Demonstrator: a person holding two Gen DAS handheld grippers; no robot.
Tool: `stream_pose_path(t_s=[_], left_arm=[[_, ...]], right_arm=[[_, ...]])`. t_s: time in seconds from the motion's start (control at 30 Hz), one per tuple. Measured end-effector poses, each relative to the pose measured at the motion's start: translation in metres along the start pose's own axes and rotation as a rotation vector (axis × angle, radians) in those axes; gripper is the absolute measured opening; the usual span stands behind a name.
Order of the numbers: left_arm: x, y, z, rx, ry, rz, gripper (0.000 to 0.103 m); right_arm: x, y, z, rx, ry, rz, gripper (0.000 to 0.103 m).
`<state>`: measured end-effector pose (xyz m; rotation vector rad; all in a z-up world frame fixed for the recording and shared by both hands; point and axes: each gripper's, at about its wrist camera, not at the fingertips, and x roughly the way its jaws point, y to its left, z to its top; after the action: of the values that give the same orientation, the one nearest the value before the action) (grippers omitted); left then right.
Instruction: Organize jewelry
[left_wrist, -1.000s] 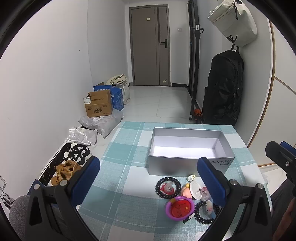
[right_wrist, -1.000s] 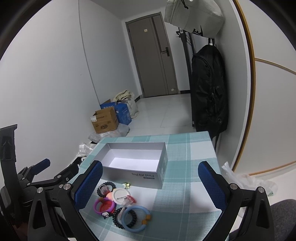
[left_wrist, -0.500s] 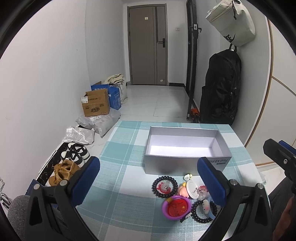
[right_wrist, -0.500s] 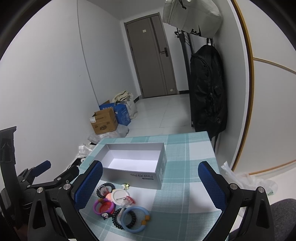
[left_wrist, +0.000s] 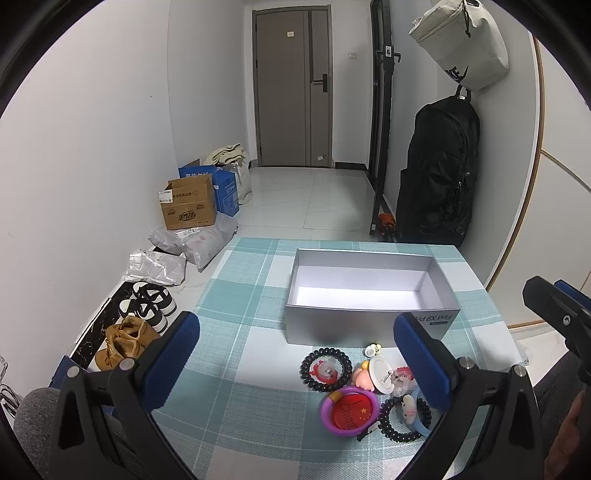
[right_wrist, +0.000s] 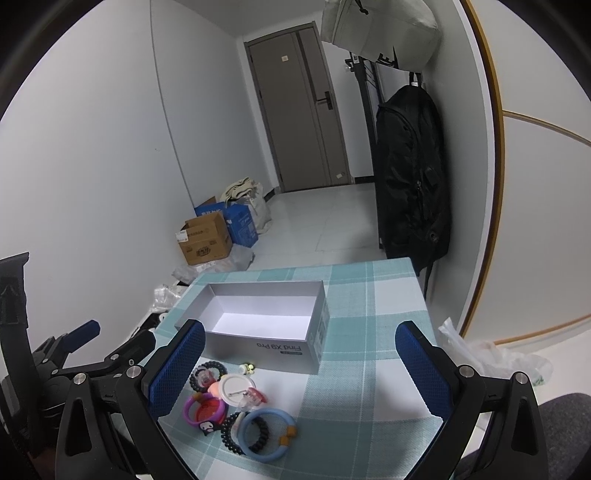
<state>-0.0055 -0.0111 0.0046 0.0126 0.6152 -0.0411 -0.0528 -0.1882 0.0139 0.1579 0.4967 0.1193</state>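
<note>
An empty silver box (left_wrist: 369, 291) (right_wrist: 266, 314) sits open on the checked tablecloth. In front of it lies a pile of jewelry: a black beaded bracelet (left_wrist: 326, 373) (right_wrist: 208, 373), a purple ring around a red badge (left_wrist: 349, 410) (right_wrist: 205, 409), a white round badge (left_wrist: 380, 374) (right_wrist: 233, 386), a blue bangle (right_wrist: 266, 434) and small charms. My left gripper (left_wrist: 295, 363) is open and empty above the table, left of the pile. My right gripper (right_wrist: 301, 373) is open and empty, just right of the pile.
The table's left edge (left_wrist: 207, 291) drops to a floor with shoes (left_wrist: 147, 302), plastic bags and cardboard boxes (left_wrist: 188, 203). A black backpack (left_wrist: 436, 173) hangs beyond the far right corner. A white plastic bag (right_wrist: 491, 354) lies off the right edge.
Both grippers have drifted slightly back and up, so the box and jewelry sit a little higher in the left view. Nothing was taken hold of.
</note>
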Motion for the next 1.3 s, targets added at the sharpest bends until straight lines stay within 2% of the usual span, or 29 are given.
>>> stream_pose_path(t_s=[0.23,0.43,0.67,0.8,0.93,1.17,1.23,1.3], left_arm=[[0.001,0.002,0.0,-0.004,0.017,0.0,0.102],[0.008,0.007,-0.006,-0.007,0.109,-0.04,0.102],[0.021,0.025,-0.013,-0.041,0.278,-0.096,0.102],[0.026,0.024,-0.025,-0.027,0.355,-0.133,0.102],[0.03,0.021,-0.033,-0.002,0.434,-0.168,0.102],[0.036,0.03,-0.035,-0.036,0.481,-0.17,0.102],[0.037,0.031,-0.036,-0.036,0.484,-0.162,0.102],[0.039,0.033,-0.037,-0.042,0.491,-0.163,0.102]], right_arm=[[0.004,0.0,0.0,-0.004,0.026,0.011,0.103],[0.01,0.001,-0.005,-0.016,0.092,0.048,0.103],[0.031,0.005,-0.027,-0.039,0.269,0.091,0.098],[0.045,0.01,-0.042,-0.072,0.379,0.141,0.097],[0.061,0.014,-0.056,-0.095,0.476,0.175,0.084],[0.077,0.022,-0.068,-0.134,0.538,0.183,0.082],[0.082,0.025,-0.07,-0.146,0.558,0.178,0.075],[0.087,0.027,-0.071,-0.154,0.578,0.174,0.073]])
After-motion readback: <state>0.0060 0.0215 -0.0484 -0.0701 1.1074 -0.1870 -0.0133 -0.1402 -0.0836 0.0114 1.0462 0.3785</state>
